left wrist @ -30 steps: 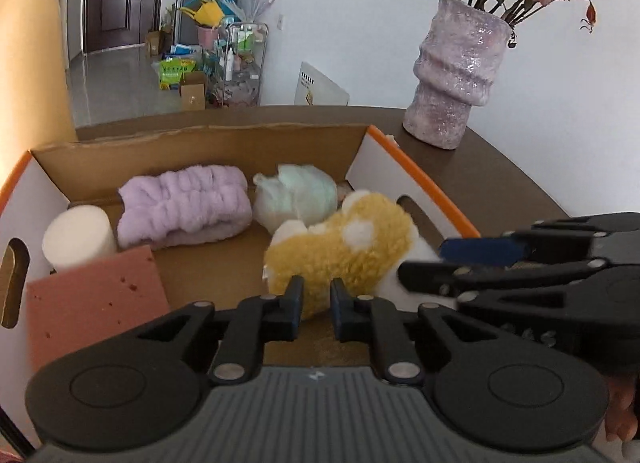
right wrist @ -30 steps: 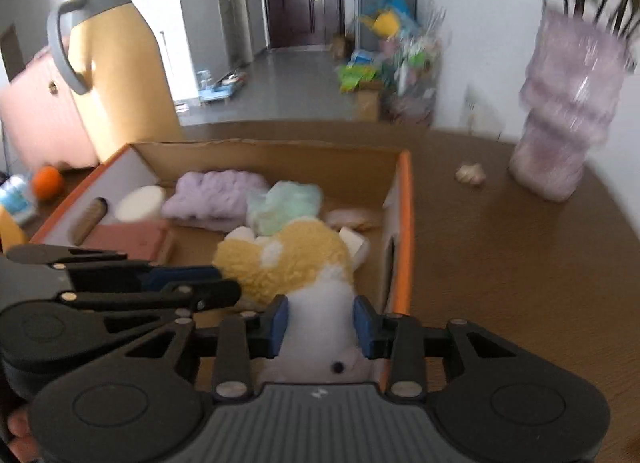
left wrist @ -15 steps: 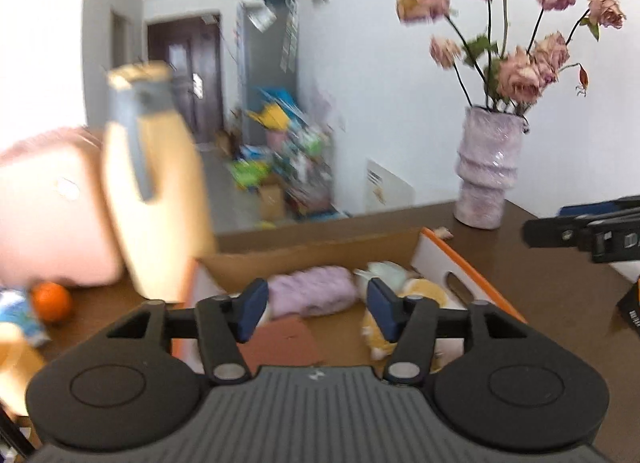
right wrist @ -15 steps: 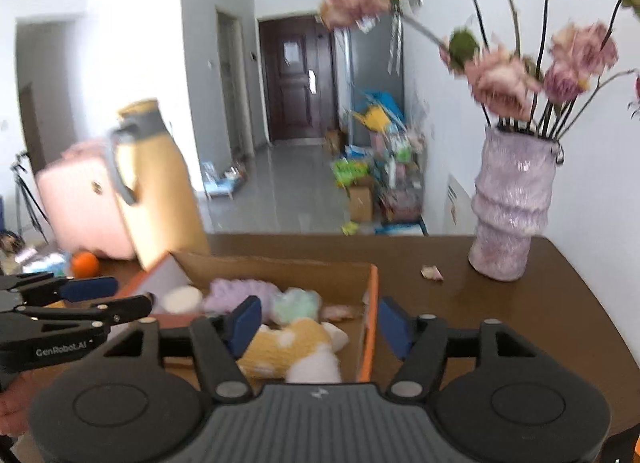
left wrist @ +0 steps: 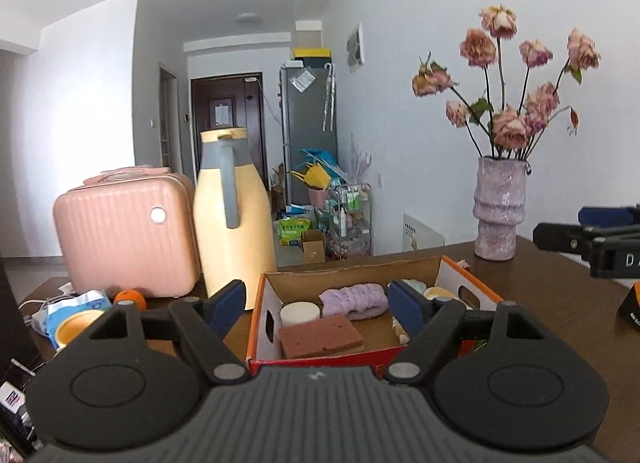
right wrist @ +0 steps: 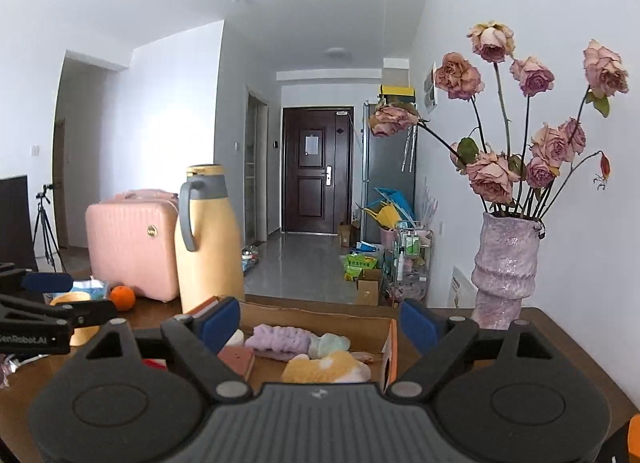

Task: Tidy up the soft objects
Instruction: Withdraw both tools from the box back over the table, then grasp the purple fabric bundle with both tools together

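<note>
Behind the cardboard box (left wrist: pixel 452 269) on the desk (left wrist: pixel 560 303) stand a yellow thermos jug (left wrist: pixel 232 219) and a pink suitcase (left wrist: pixel 124 231), with a vase of dried roses (right wrist: pixel 504 271) to its right. An orange (right wrist: pixel 122 297) lies beside the suitcase. The right gripper (right wrist: pixel 320 323) hides part of the box front, and the yellow plush toy (right wrist: pixel 324 369) is cut off, perhaps lying on its side. Inside also lie a purple headband (left wrist: pixel 354 299), a brown sponge (left wrist: pixel 320 337), a white roll (left wrist: pixel 300 313) and a pale green cloth (right wrist: pixel 330 344). Both the left gripper (left wrist: pixel 316 303) and the right have jaws opening wide, with nothing held.
</note>
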The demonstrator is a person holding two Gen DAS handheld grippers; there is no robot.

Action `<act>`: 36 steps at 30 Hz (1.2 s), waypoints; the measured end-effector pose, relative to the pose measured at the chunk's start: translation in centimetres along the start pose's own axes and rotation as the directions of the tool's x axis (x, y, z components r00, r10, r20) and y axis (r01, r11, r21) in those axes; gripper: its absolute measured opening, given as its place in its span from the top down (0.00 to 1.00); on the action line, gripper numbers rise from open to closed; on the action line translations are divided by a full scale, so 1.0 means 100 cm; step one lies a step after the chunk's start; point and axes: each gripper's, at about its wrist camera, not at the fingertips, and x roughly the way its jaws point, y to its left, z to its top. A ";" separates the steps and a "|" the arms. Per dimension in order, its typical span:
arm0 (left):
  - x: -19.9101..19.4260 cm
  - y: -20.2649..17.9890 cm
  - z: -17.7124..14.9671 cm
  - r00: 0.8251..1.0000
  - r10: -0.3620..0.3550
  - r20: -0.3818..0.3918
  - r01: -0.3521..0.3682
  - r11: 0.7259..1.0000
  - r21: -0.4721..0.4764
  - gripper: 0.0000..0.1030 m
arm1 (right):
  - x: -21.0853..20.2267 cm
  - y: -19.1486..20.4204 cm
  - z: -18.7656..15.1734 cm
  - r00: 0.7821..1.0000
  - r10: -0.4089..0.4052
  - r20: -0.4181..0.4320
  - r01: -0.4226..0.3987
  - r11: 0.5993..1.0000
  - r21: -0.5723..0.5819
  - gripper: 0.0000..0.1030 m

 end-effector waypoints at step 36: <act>-0.110 0.028 -0.138 0.986 -0.038 -0.165 0.019 0.993 -0.113 0.08 | -0.141 0.049 -0.143 0.989 0.026 -0.144 -0.015 0.997 0.076 0.17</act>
